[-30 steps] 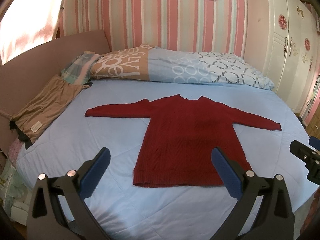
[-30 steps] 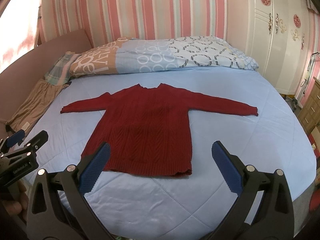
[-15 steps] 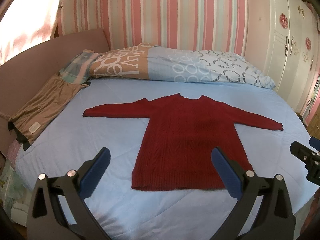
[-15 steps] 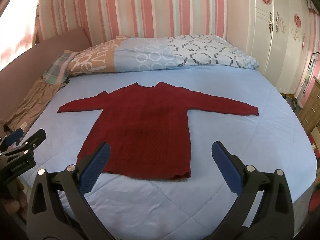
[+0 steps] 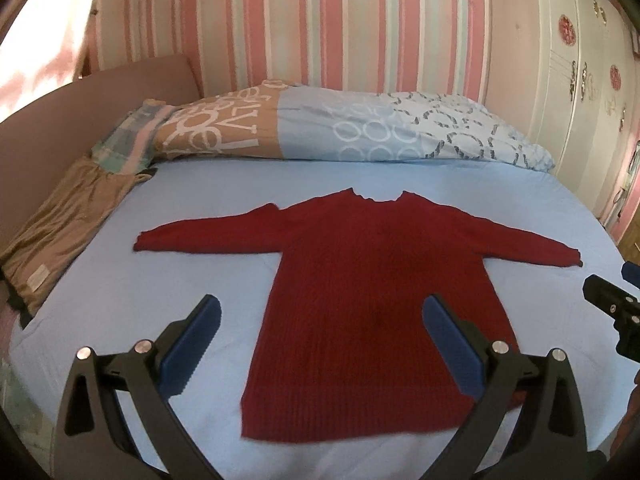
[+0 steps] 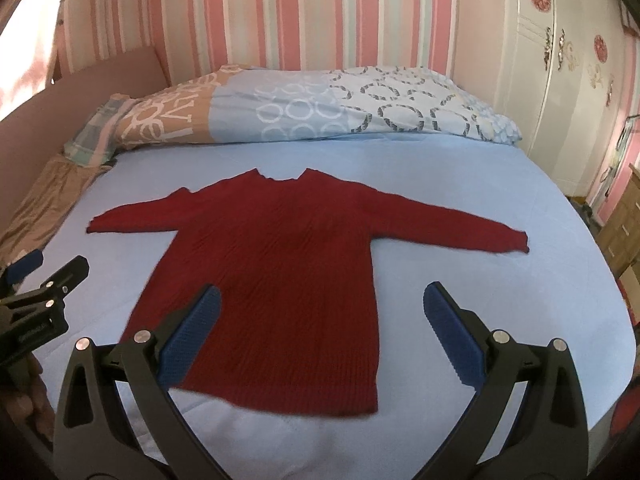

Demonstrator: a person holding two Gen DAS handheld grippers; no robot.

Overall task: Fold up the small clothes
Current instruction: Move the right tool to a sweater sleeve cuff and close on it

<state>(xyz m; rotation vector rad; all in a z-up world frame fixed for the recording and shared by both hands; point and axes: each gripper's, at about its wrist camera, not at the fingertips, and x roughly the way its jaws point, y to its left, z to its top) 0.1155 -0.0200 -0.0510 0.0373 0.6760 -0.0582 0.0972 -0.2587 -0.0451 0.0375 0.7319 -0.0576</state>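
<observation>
A dark red knit sweater [image 5: 360, 280] lies flat on the light blue bed sheet [image 5: 168, 304], sleeves spread out, hem toward me. It also shows in the right wrist view [image 6: 280, 280]. My left gripper [image 5: 320, 344] is open and empty, held above the hem's left part. My right gripper [image 6: 320, 344] is open and empty, above the hem's right part. The right gripper's tip shows at the right edge of the left wrist view [image 5: 612, 312]. The left gripper shows at the left edge of the right wrist view [image 6: 36, 300].
A patterned duvet [image 5: 340, 128] lies rolled along the bed's far end. A brown garment [image 5: 60, 220] lies at the bed's left edge by the pink headboard [image 5: 80, 104]. White wardrobe doors [image 6: 560, 80] stand to the right.
Both grippers have moved forward and lower toward the sweater's hem, so the sweater looks larger. Both stay open and empty.
</observation>
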